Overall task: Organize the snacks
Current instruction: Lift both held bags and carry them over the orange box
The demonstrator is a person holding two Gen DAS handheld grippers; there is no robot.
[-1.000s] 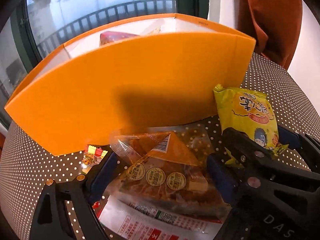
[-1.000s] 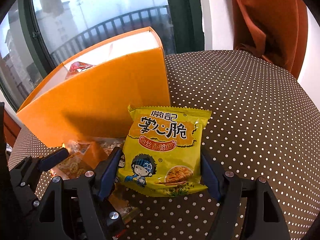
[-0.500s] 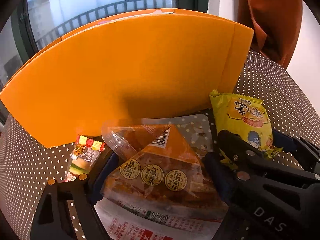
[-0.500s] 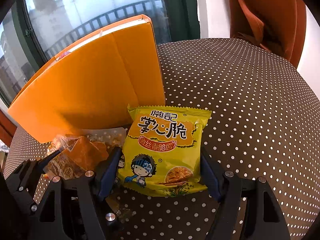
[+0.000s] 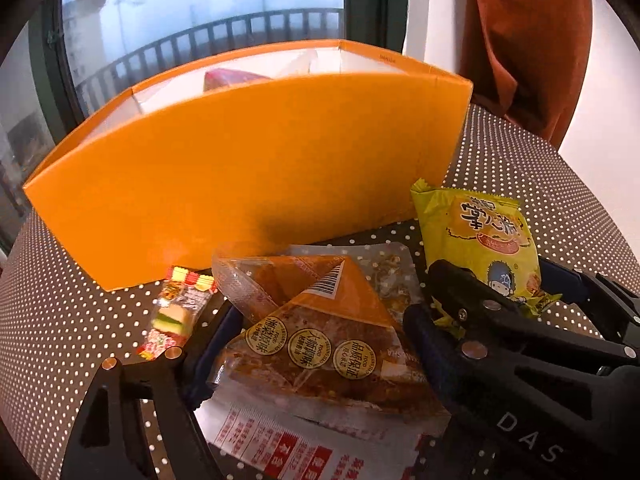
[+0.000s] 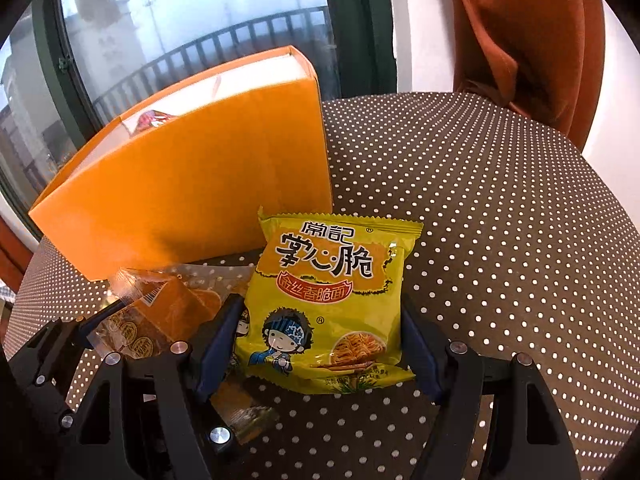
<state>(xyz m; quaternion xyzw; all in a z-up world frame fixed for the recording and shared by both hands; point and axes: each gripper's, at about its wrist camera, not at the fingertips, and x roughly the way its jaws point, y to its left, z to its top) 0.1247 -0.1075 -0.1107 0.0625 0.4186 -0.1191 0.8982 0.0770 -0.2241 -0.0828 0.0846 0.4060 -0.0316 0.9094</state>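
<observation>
My left gripper (image 5: 316, 344) jaws just been closing, pads now against brown snack pack (image 5: 320, 344) between them. Orange box (image 5: 248, 184) rim dipped from my view, now interior visible again, red packet (image 5: 228, 78) inside.

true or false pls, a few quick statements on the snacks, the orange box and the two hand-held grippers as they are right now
1. The yellow noodle packet sits between the fingers of the right hand-held gripper. True.
2. The orange box lies flat on its side with nothing in it. False: it stands upright and open-topped, with a red packet showing inside.
3. The triangular brown snack pack lies between the fingers of the left hand-held gripper. True; its jaws have just been closing around it.
4. The small burger candy is inside the box. False: it lies on the dotted tablecloth in front of the box.
5. The tablecloth is plain white. False: it is brown with white dots.
</observation>
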